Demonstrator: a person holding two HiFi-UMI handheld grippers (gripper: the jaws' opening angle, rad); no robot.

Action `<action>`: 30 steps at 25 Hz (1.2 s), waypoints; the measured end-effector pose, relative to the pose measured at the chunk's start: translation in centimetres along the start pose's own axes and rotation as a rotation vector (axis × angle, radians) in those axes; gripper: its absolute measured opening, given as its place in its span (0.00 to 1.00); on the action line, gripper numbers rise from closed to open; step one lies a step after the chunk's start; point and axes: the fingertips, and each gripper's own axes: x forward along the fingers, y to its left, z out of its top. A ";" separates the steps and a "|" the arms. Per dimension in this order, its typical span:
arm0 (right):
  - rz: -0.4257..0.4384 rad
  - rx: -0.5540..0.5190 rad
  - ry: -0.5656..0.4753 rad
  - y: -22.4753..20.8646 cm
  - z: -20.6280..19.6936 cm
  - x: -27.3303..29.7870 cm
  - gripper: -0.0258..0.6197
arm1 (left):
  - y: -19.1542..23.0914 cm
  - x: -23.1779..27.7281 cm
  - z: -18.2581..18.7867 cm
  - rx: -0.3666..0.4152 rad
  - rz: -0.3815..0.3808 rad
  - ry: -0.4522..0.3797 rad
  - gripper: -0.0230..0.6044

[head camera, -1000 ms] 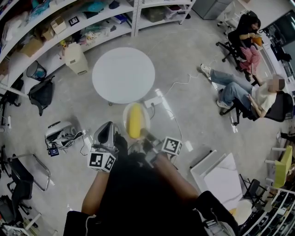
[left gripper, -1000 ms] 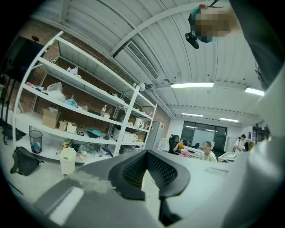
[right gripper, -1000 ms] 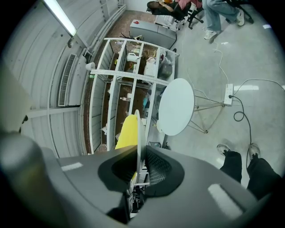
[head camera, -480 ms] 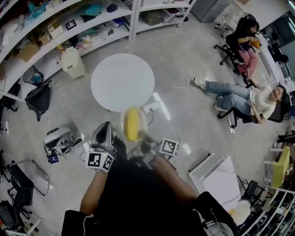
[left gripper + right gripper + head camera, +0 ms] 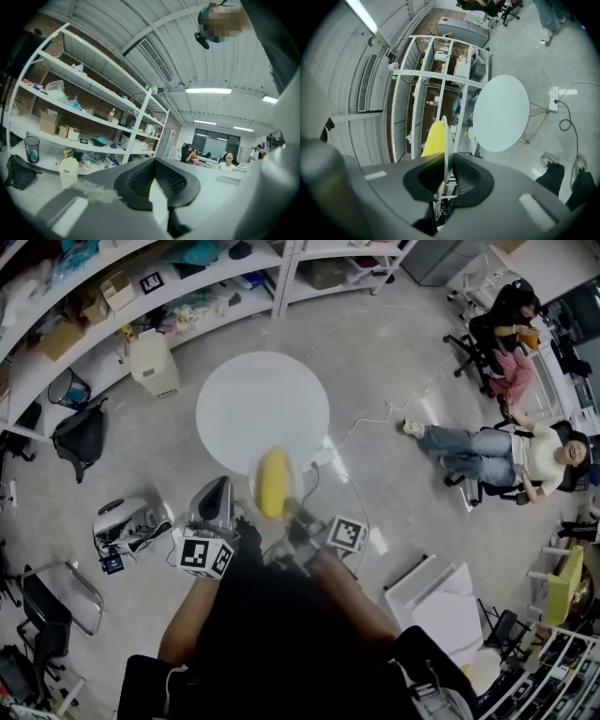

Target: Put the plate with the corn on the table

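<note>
In the head view a yellow corn cob (image 5: 273,482) lies on a clear plate (image 5: 289,486) held in the air over the near edge of the round white table (image 5: 258,404). My right gripper (image 5: 300,515) is shut on the plate's near rim. The right gripper view has the plate (image 5: 446,136) edge-on between the pads (image 5: 461,180), with the corn (image 5: 434,139) left of it and the table (image 5: 501,112) beyond. My left gripper (image 5: 215,505) hovers left of the plate, shut and holding nothing. In the left gripper view its jaws (image 5: 157,187) point up at shelves.
Shelving (image 5: 141,287) lines the far wall, with a white canister (image 5: 155,362) and a black bag (image 5: 82,429) on the floor before it. A power strip and cables (image 5: 323,454) lie by the table. Seated people (image 5: 511,451) are at the right, white boards (image 5: 450,601) at the near right.
The plate with the corn has come closer to the table and now overlaps its near edge. Both grippers keep the same hold and stance.
</note>
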 end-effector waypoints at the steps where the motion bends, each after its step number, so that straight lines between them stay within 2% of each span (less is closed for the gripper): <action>1: -0.004 -0.004 -0.002 0.0 0.1 0.6 0.11 | 0.7 0.4 0.2 -0.001 -0.004 0.001 0.04; 6: 0.009 -0.023 -0.005 1.2 0.6 3.3 0.11 | 3.5 2.5 0.4 -0.016 -0.044 0.020 0.04; 10: 0.156 -0.073 -0.037 4.0 1.6 5.8 0.11 | 5.5 3.7 0.8 -0.028 -0.060 0.018 0.04; 14: 0.132 -0.043 -0.059 4.0 2.4 6.7 0.11 | 6.9 4.5 1.6 -0.031 -0.057 0.010 0.04; 20: 0.150 -0.096 -0.054 4.3 3.8 8.6 0.11 | 8.2 6.1 2.0 -0.036 -0.066 0.006 0.04; 30: 0.173 -0.066 -0.053 1.7 6.2 12.7 0.11 | 11.0 9.6 -0.1 -0.046 -0.046 0.017 0.04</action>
